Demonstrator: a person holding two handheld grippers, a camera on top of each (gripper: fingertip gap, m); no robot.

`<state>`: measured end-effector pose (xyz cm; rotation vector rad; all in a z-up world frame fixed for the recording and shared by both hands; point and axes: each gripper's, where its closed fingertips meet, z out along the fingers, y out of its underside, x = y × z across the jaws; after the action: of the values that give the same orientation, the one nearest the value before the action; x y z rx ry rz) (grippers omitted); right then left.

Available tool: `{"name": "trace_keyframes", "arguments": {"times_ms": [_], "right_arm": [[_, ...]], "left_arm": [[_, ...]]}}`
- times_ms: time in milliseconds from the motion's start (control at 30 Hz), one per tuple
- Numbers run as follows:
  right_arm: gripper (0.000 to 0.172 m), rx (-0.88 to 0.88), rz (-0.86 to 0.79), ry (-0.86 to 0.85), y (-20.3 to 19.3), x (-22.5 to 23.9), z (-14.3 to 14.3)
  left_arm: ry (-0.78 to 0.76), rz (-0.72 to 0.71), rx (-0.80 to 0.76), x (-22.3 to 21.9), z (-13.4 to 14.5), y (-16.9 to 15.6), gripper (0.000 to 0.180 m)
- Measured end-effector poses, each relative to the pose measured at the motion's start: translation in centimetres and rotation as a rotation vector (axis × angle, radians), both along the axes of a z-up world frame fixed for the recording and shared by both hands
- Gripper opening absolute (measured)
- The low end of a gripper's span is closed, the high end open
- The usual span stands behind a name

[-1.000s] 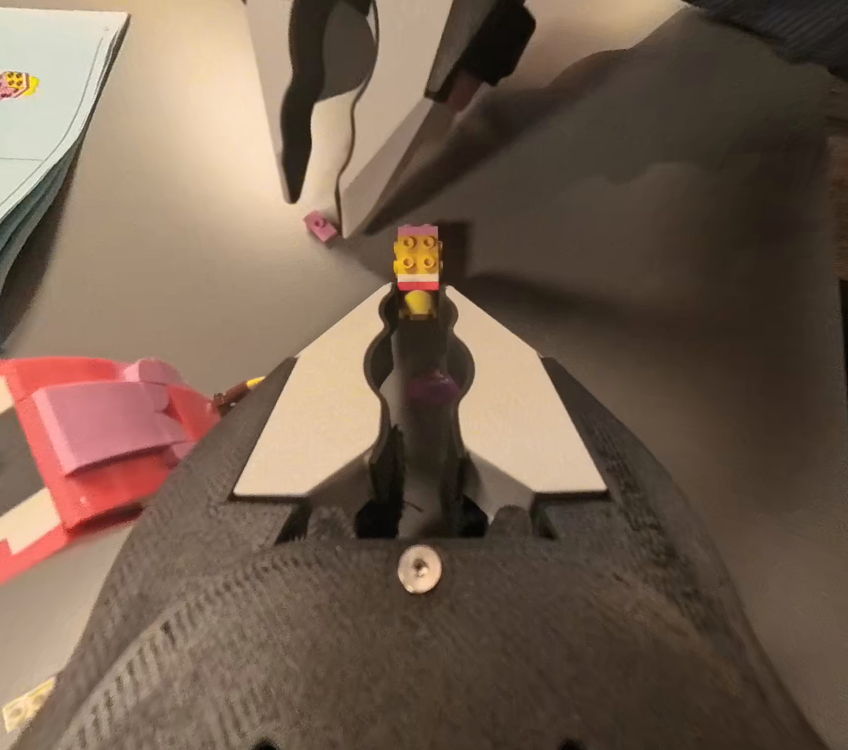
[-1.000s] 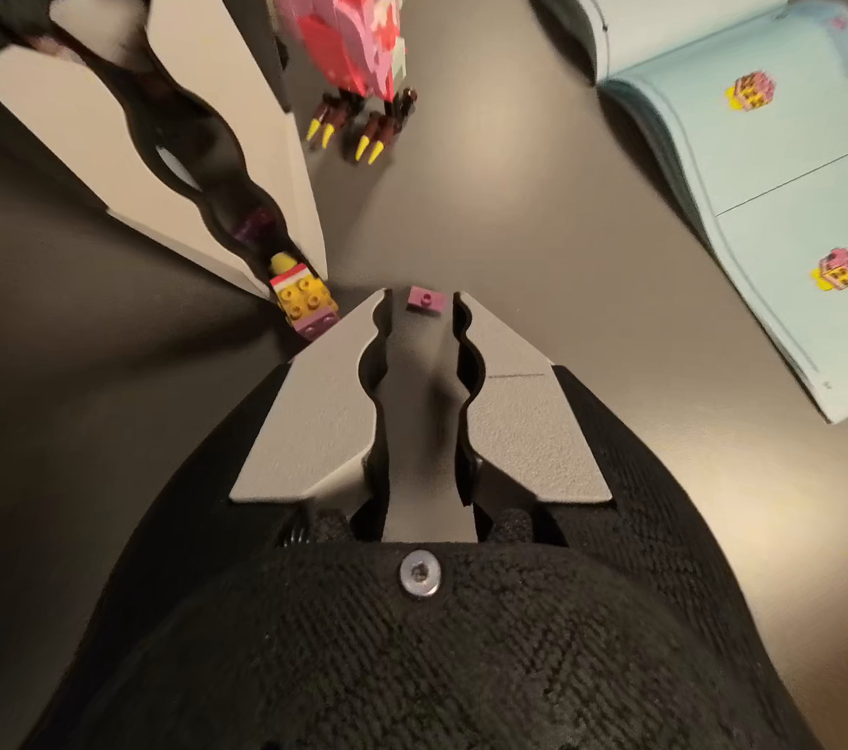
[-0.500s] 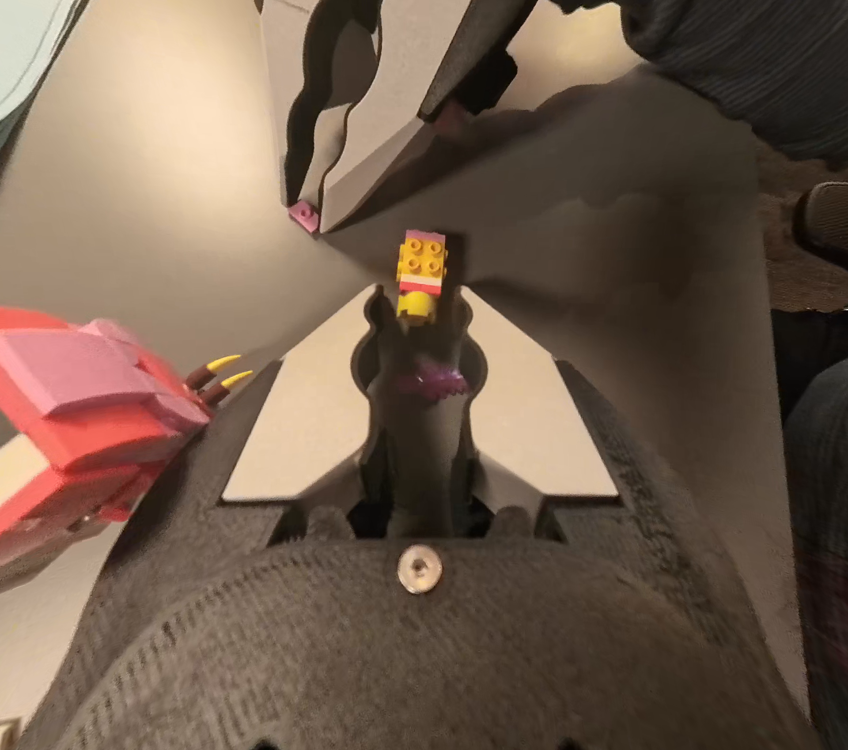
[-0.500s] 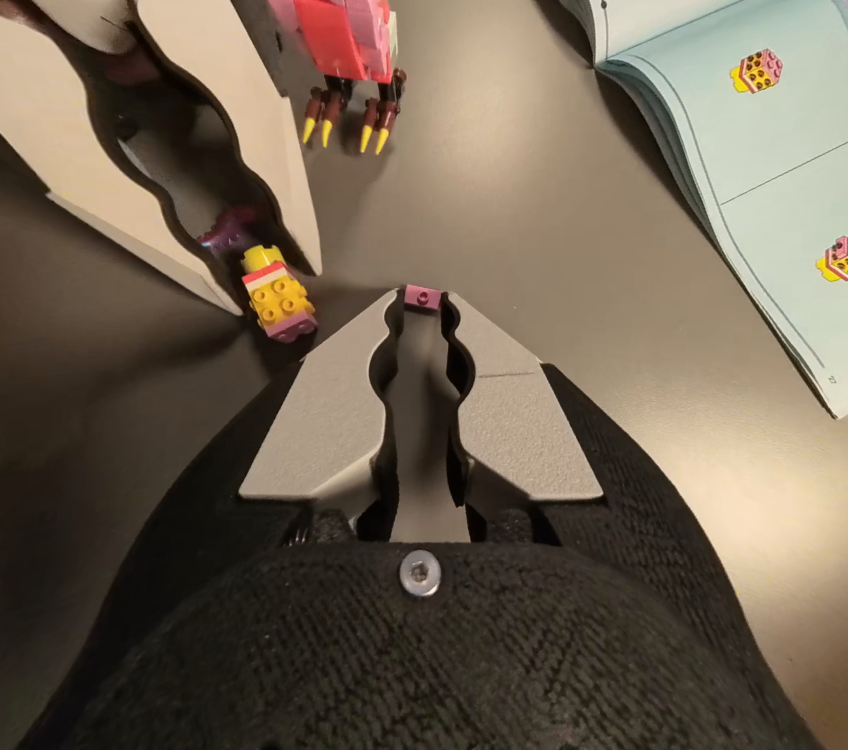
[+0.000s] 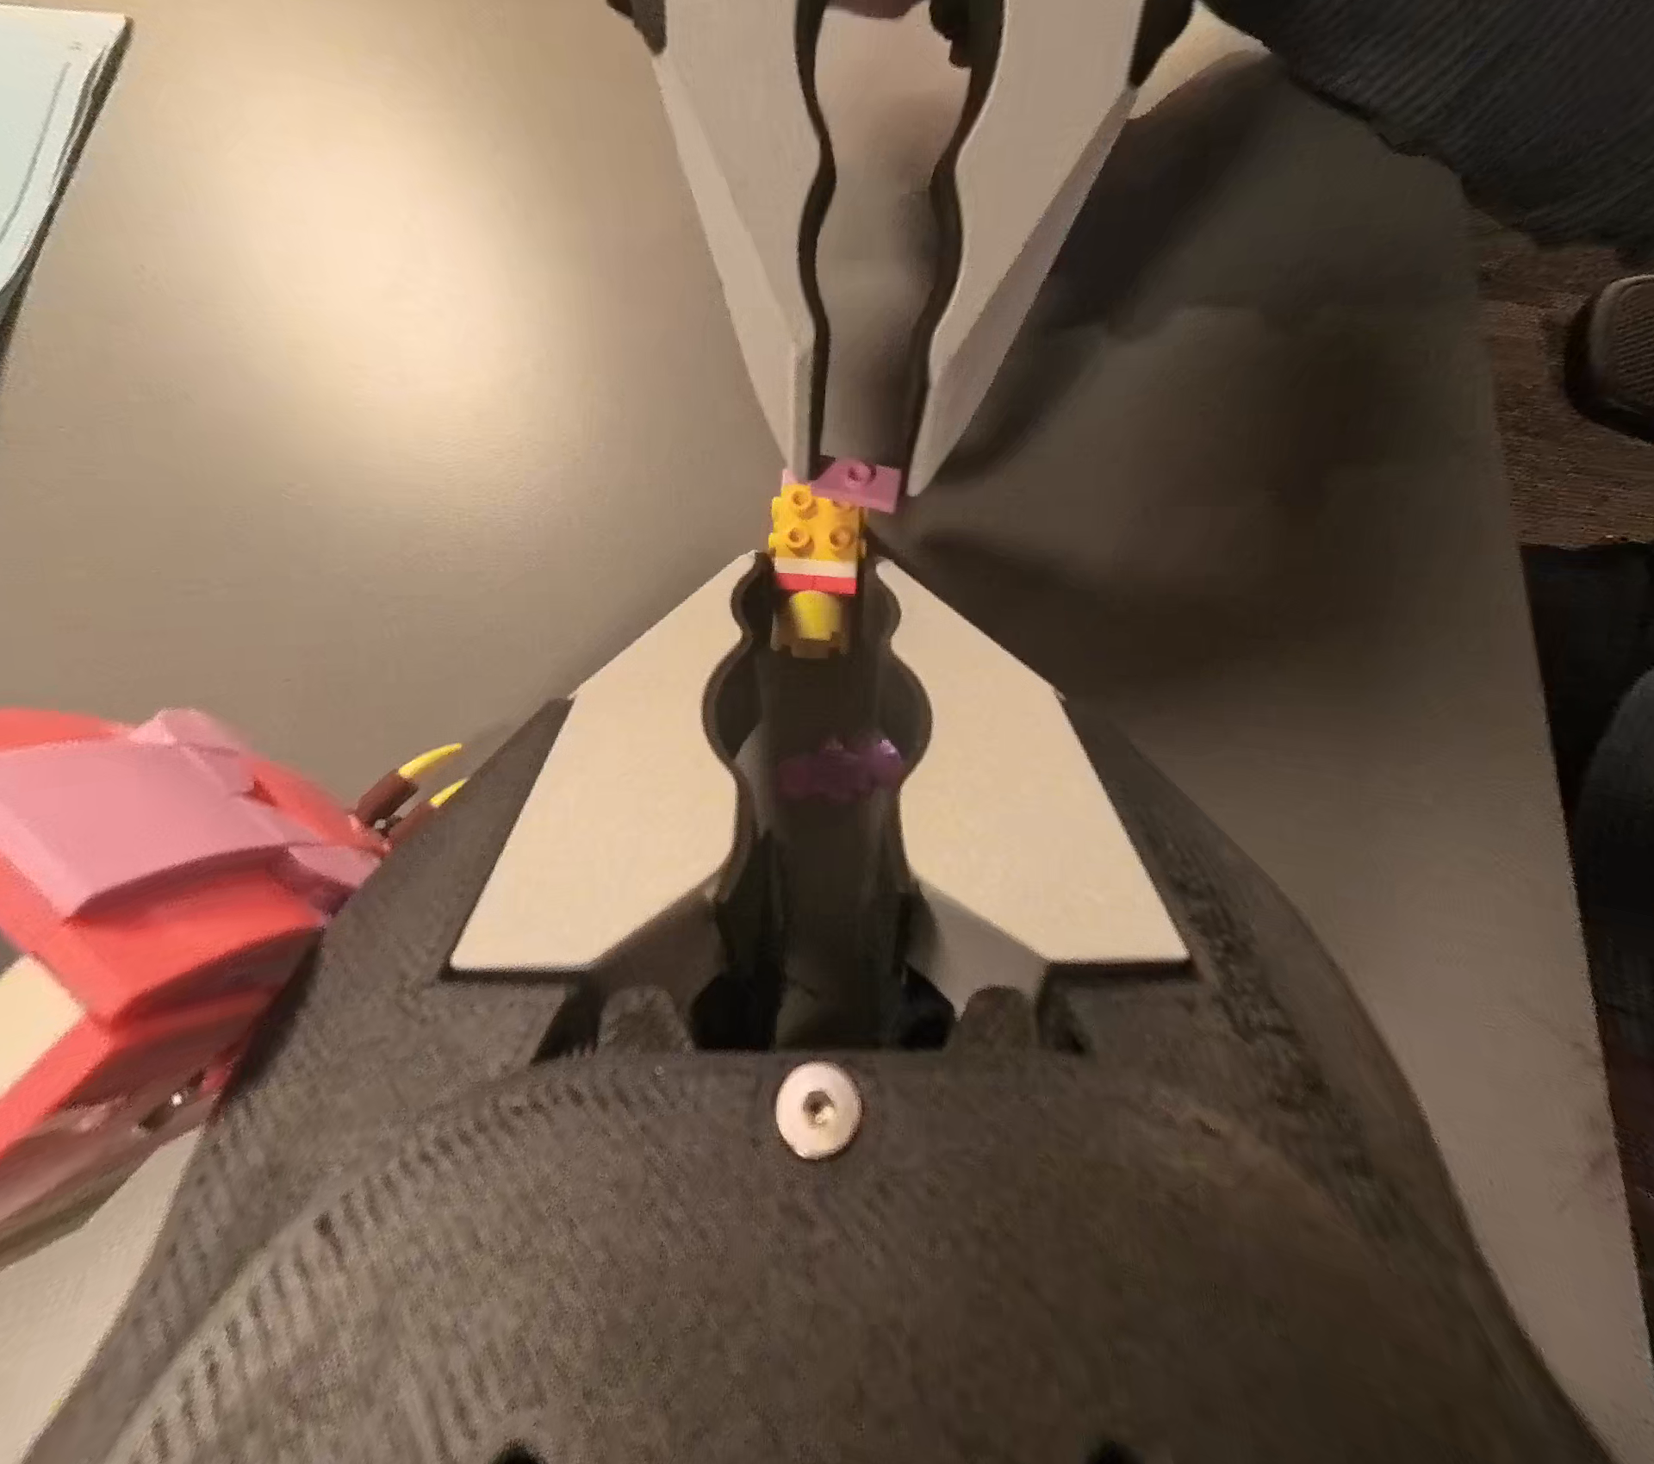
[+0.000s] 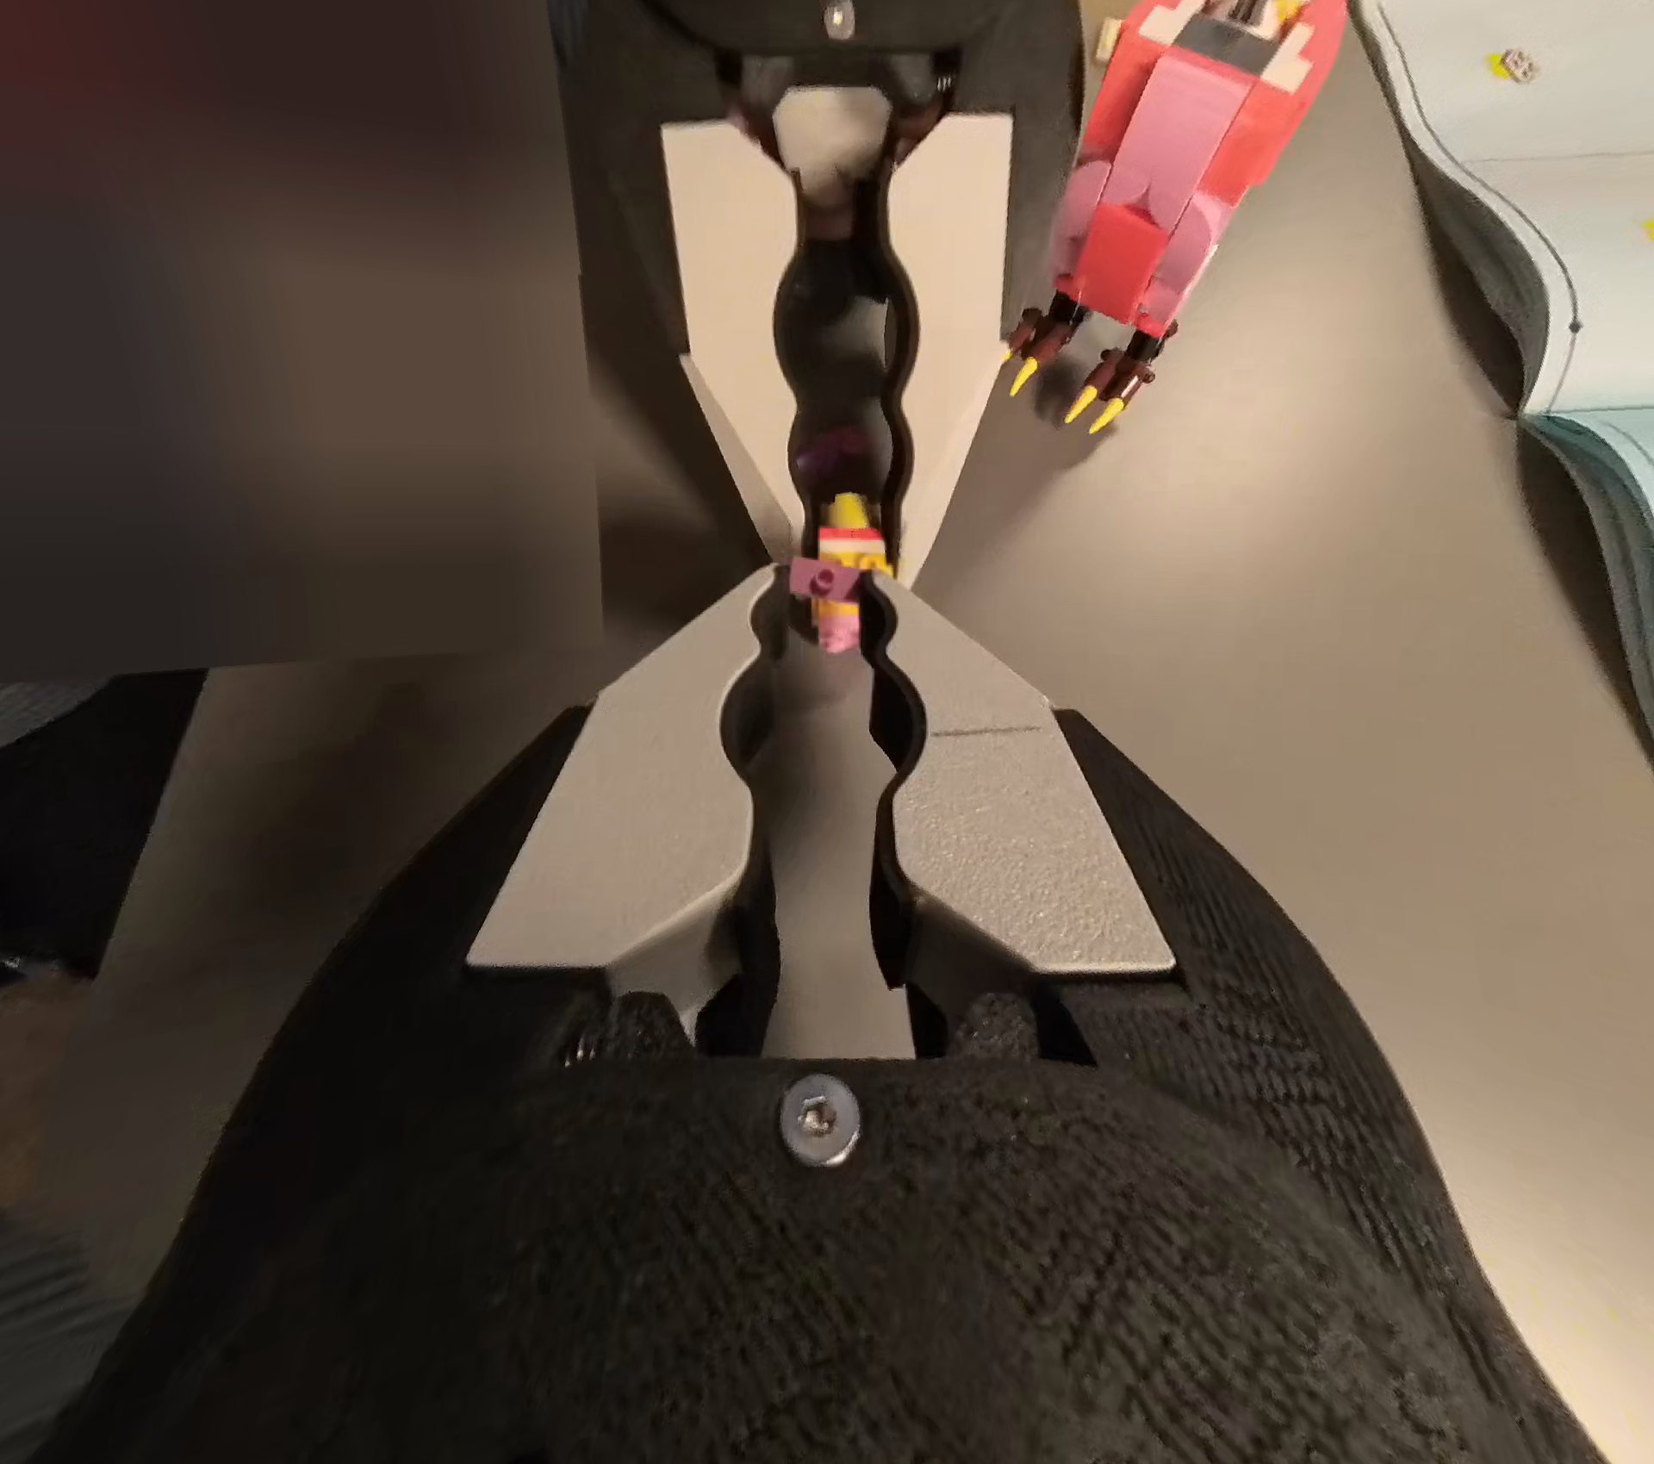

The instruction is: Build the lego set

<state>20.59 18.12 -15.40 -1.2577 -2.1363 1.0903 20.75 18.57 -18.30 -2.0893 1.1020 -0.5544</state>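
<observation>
The left gripper pinches a little stack of toy bricks, yellow on top with a red and white stripe. The right gripper comes from the other side, tip to tip, pinching a small purple plate that touches the stack's far end. A red and pink brick creature with yellow claws lies nearby on the table, next to an open booklet.
</observation>
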Motion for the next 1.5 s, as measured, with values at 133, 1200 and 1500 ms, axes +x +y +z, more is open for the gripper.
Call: {"name": "trace_keyframes", "arguments": {"times_ms": [133,1200,1500], "right_arm": [[0.013,0.054,-0.001,-0.023,0.22,0.04,-0.74],[0.019,0.109,0.013,-0.005,-0.09,-0.41,-1.06],[0.023,0.104,-0.020,0.002,0.58,-0.30,-0.74]], "left_arm": [[-0.001,-0.017,0.002,-0.10,-0.01,-0.13,0.018],[-0.001,-0.067,0.013,-0.07,-0.03,-0.49,0.018],[0.001,-0.055,0.018,-0.20,-0.03,-0.37,0.018]]}}
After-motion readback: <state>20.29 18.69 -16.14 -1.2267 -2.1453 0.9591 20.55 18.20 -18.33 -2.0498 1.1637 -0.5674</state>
